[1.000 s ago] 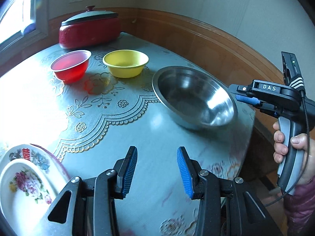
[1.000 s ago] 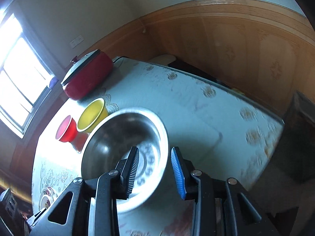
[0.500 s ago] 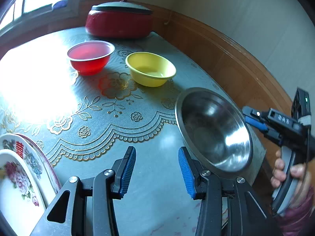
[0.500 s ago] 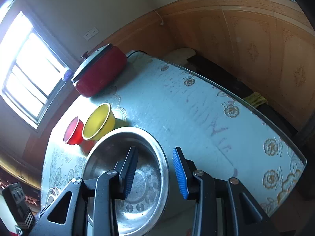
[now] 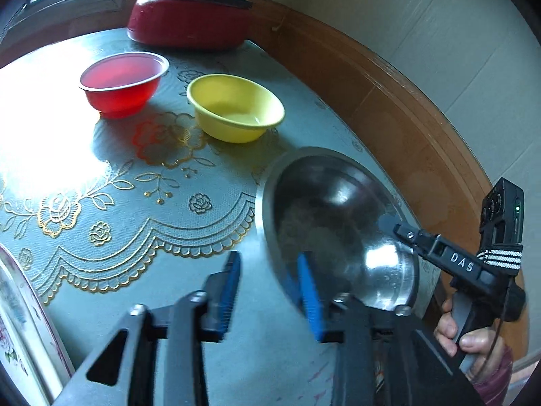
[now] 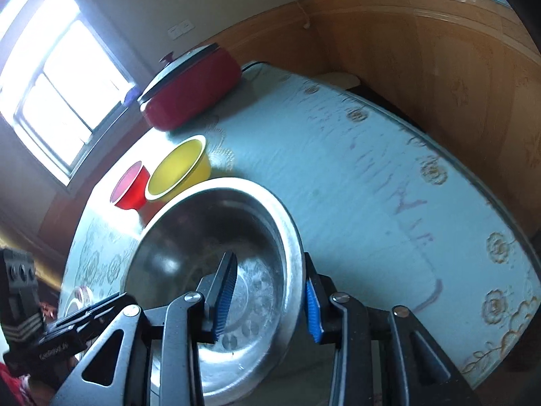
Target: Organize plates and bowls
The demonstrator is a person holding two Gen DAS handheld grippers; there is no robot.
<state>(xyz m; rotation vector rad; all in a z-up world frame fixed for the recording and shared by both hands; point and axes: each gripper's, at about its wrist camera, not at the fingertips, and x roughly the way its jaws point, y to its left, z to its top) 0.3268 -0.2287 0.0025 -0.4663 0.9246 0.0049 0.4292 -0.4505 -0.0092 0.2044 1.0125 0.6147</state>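
A large steel bowl [image 5: 338,223] sits near the table's right edge; it also shows in the right wrist view [image 6: 209,257]. My right gripper [image 6: 267,297] is open and straddles its rim, one finger inside, one outside. From the left wrist view the right gripper [image 5: 402,233] reaches the bowl's far rim. My left gripper [image 5: 270,291] is open, with its right finger at the bowl's near rim. A yellow bowl [image 5: 235,111] and a red bowl [image 5: 123,83] stand farther back. Flowered plates [image 5: 13,345] lie at the far left.
A red lidded pot [image 5: 189,17] stands at the back of the table by the window. A wooden wall panel [image 5: 405,108] curves close along the table's right edge. The lace-patterned tablecloth [image 5: 101,203] covers the table's middle.
Both grippers moved in on the steel bowl. The right gripper's fingers now straddle its rim, and the left gripper has come up to its near rim.
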